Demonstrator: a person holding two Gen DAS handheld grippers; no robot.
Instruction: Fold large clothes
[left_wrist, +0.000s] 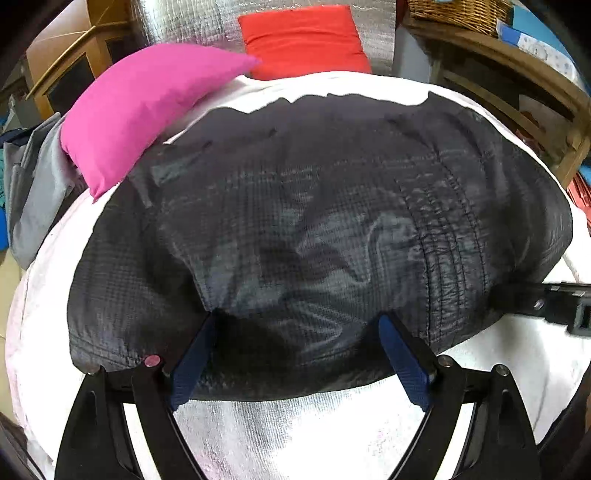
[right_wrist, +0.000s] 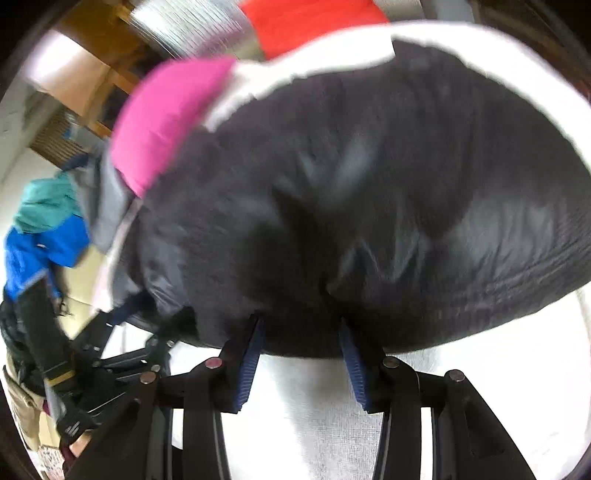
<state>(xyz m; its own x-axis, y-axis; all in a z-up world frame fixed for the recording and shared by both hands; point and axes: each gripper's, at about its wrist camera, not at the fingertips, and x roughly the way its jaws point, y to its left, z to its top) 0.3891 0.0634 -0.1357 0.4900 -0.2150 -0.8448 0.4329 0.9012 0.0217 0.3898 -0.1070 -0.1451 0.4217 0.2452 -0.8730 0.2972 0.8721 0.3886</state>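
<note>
Left wrist view shows a black quilted jacket (left_wrist: 314, 229) spread over a white sheet (left_wrist: 48, 280), with a pink cushion (left_wrist: 144, 110) resting on its far left corner and a red cushion (left_wrist: 303, 40) behind. The left gripper (left_wrist: 297, 319) has its blue pads (left_wrist: 192, 362) spread wide, tips touching the jacket's near hem with fabric lying between them, not pinched. In the blurred right wrist view, the right gripper (right_wrist: 301, 323) stands half spread, tips sunk into the near edge of the jacket; whether it pinches cloth cannot be told.
</note>
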